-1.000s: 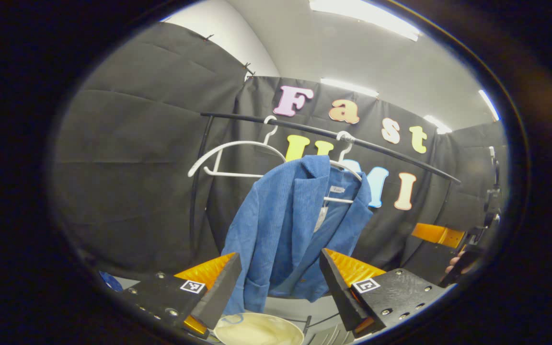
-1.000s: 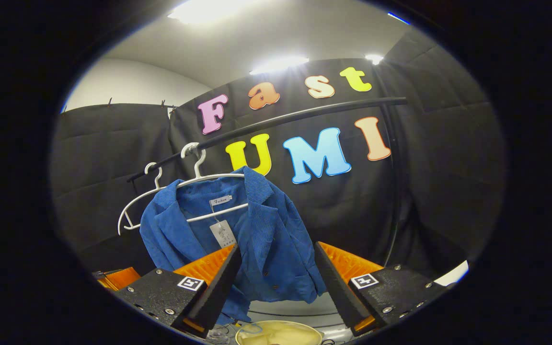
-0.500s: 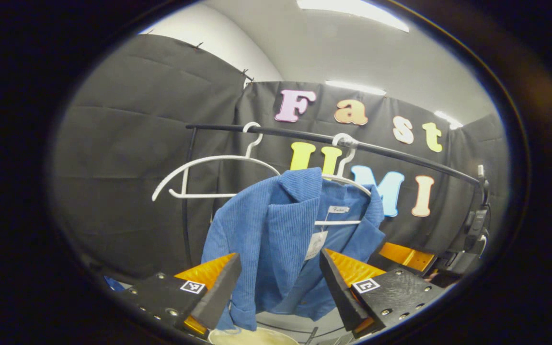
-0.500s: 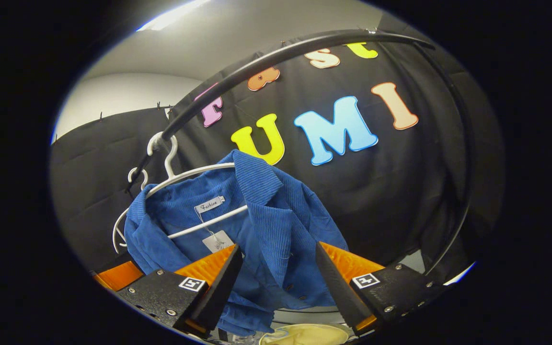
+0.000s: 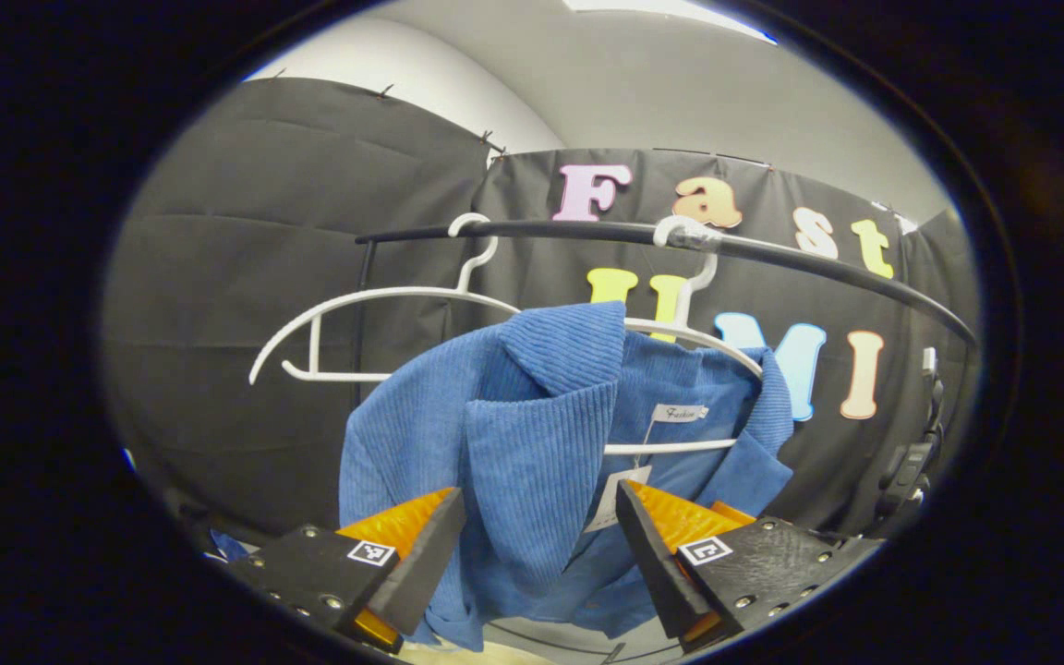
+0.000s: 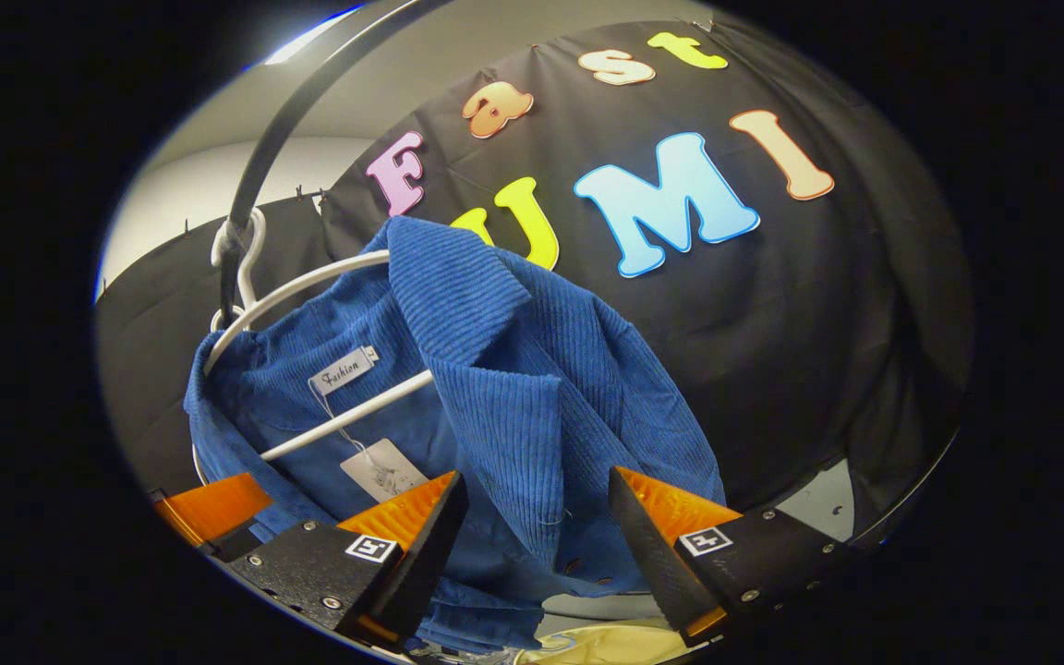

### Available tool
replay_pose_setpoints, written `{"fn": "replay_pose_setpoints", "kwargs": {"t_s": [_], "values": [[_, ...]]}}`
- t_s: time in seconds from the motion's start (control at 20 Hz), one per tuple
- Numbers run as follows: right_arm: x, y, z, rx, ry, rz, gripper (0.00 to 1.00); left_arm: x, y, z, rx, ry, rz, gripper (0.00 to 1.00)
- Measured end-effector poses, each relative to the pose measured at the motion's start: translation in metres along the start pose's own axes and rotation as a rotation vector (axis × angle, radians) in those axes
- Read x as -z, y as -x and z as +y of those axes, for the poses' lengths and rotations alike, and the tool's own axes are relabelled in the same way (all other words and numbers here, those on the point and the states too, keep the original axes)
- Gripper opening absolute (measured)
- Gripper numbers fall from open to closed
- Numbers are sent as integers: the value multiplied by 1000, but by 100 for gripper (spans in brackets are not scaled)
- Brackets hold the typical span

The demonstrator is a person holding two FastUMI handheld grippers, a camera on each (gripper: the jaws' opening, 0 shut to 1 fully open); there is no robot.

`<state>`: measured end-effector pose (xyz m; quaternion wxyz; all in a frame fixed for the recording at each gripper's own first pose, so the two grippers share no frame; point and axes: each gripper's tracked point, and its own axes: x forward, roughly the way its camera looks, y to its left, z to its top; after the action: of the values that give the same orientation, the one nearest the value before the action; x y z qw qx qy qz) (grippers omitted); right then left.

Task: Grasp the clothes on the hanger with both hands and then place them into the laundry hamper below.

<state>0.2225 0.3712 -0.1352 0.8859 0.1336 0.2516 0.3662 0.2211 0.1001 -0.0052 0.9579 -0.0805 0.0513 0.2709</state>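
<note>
A blue corduroy jacket (image 5: 504, 434) (image 6: 504, 369) hangs open on a white hanger (image 5: 680, 332) (image 6: 310, 286) from a black rail (image 5: 772, 254) (image 6: 283, 120). My left gripper (image 5: 537, 540) is open, close in front of the jacket's left lapel, the cloth showing between its fingers. Facing the other lapel from the opposite side, my right gripper (image 6: 532, 526) is open too. The other gripper (image 6: 213, 508) peeks in at the right gripper view's lower left. Below, a pale rim of the hamper (image 6: 587, 651) shows at the bottom edge.
A second white hanger (image 5: 366, 309), bare, hangs on the same rail left of the jacket. A paper tag (image 6: 384, 471) dangles inside the collar. The rail's upright post (image 5: 361, 323) stands at the left.
Both grippers have moved up and closer to the jacket, which now looms much larger. The hamper has slid nearly out of the bottom of both views. Jaws stayed open.
</note>
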Motion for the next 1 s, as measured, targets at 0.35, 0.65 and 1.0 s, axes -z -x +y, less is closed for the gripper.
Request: {"fn": "replay_pose_setpoints", "kwargs": {"t_s": [0.35, 0.65, 1.0], "values": [[7, -23, -5, 0, -39, 22, 95, 6, -22, 4, -83, -39, 8, 99], [7, -33, 5, -28, -91, 12, 81, 11, -21, -6, -49, -36, 14, 77], [-12, -26, -8, -21, -75, -25, 9, 7, -8, -22, 37, 14, -2, 21]]}}
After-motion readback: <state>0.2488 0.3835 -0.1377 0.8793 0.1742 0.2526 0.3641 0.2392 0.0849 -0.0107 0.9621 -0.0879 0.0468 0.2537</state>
